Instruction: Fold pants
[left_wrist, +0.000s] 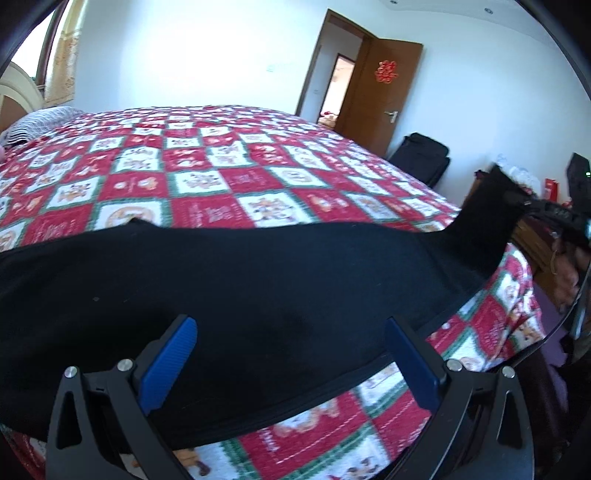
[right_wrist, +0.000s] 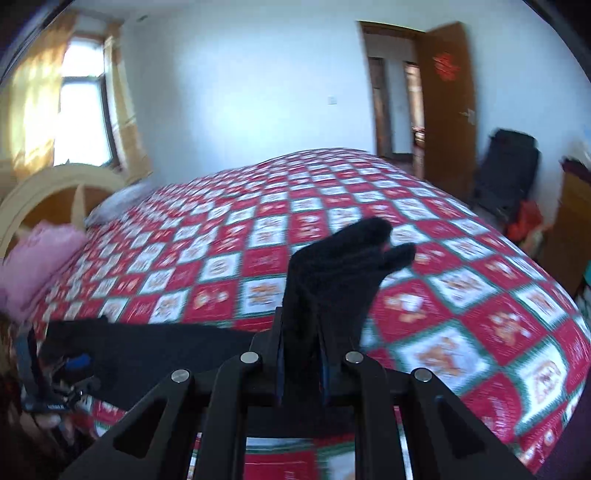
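Observation:
Black pants (left_wrist: 258, 280) lie stretched across the near side of the bed. My left gripper (left_wrist: 290, 325) is open, its blue pads (left_wrist: 173, 362) set wide apart over the middle of the cloth. At the right edge of the left wrist view, my right gripper (left_wrist: 546, 210) holds one end of the pants lifted off the quilt. In the right wrist view my right gripper (right_wrist: 301, 332) is shut on the pants (right_wrist: 332, 273), and a bunch of black cloth sticks up past the jaws. The left gripper (right_wrist: 70, 365) shows low on the left there.
The bed carries a red, white and green patchwork quilt (left_wrist: 229, 173). A pale headboard (right_wrist: 55, 195) and a pink pillow (right_wrist: 40, 258) are at the left. Beyond the bed are an open wooden door (left_wrist: 376, 92), a black suitcase (left_wrist: 421, 155) and a wooden cabinet (right_wrist: 569, 229).

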